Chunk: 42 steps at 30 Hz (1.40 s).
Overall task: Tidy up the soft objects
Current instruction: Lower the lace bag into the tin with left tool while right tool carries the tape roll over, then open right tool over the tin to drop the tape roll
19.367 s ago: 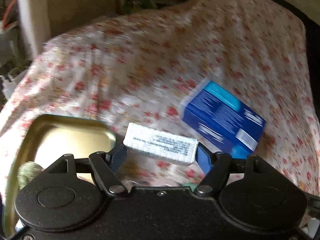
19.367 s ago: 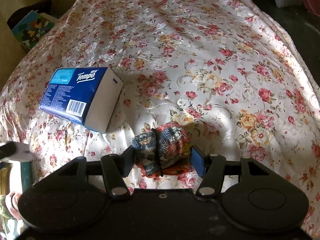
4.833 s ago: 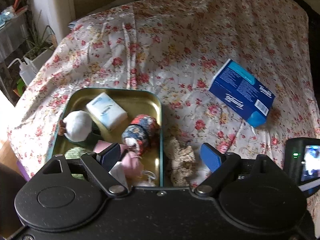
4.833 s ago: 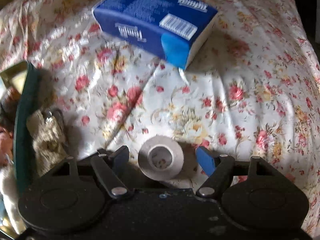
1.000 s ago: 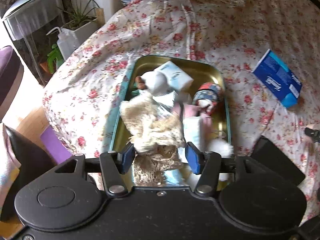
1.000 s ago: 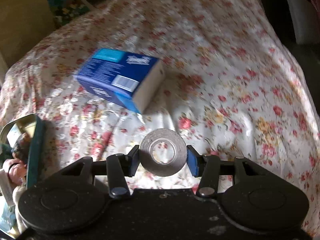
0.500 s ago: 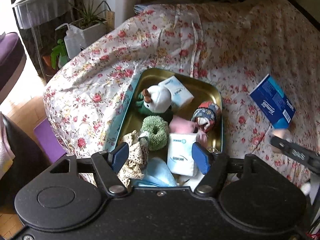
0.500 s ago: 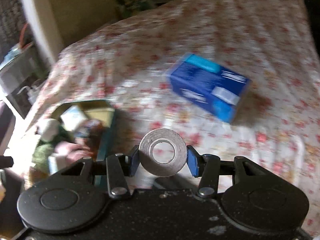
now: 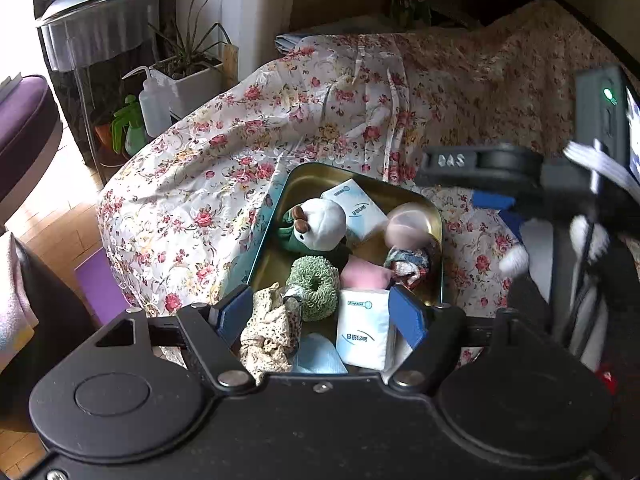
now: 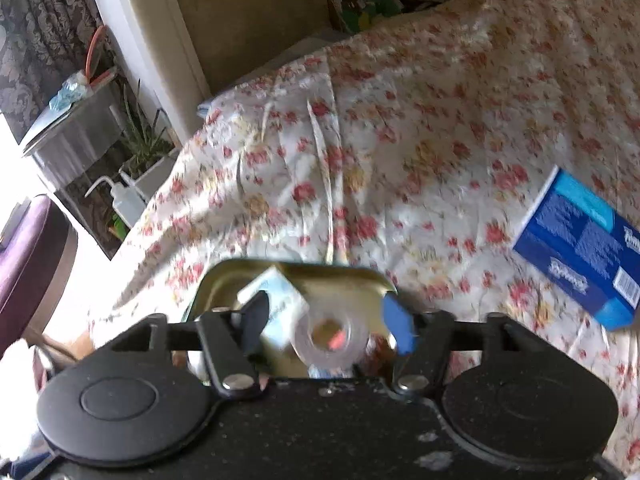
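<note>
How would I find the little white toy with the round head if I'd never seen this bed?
Look on the flowery bedspread for the gold metal tray with a teal rim. Near its far left side sits the small white plush toy with a round head, beside a white tissue pack. Unlike its neighbours, it has little brown marks on its head and a green body.

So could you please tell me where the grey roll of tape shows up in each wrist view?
Left wrist: the grey roll of tape blurs over the gold metal tin's right side.
Right wrist: low centre, between the right gripper's opening jaws, pads clear.
Shared landmark: the white tissue pack.
</note>
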Each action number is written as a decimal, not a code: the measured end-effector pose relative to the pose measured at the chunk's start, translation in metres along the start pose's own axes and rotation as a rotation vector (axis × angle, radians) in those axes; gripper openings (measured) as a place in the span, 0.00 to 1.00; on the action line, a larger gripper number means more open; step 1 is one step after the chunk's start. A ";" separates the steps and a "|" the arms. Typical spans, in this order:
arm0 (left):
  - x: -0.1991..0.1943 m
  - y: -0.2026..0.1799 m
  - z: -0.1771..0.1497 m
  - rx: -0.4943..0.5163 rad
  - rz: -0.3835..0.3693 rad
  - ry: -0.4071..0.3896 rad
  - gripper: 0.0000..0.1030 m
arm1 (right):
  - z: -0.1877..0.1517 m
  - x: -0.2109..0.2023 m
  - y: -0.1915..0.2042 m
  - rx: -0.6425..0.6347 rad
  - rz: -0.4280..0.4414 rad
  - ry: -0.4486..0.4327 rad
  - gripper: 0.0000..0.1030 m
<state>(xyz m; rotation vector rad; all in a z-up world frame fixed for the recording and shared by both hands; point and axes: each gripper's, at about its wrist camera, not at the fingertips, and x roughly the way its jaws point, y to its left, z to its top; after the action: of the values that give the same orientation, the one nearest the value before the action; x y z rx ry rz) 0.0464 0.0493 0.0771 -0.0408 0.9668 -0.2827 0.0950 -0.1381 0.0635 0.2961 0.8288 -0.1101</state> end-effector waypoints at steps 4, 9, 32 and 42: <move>0.000 -0.001 -0.001 0.010 0.004 0.000 0.68 | -0.007 -0.012 0.000 -0.012 0.009 -0.015 0.62; -0.004 -0.004 -0.003 0.016 0.010 -0.008 0.71 | -0.030 -0.038 -0.020 -0.019 -0.012 -0.039 0.64; -0.026 -0.009 -0.041 0.013 0.095 -0.081 0.79 | -0.137 -0.129 -0.033 -0.140 -0.154 -0.057 0.98; -0.030 -0.007 -0.069 0.042 0.153 -0.114 0.83 | -0.138 -0.155 -0.021 -0.175 -0.170 -0.088 1.00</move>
<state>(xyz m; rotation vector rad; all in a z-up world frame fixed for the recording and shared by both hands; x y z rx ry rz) -0.0282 0.0564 0.0631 0.0549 0.8458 -0.1580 -0.1114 -0.1191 0.0854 0.0557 0.7698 -0.2065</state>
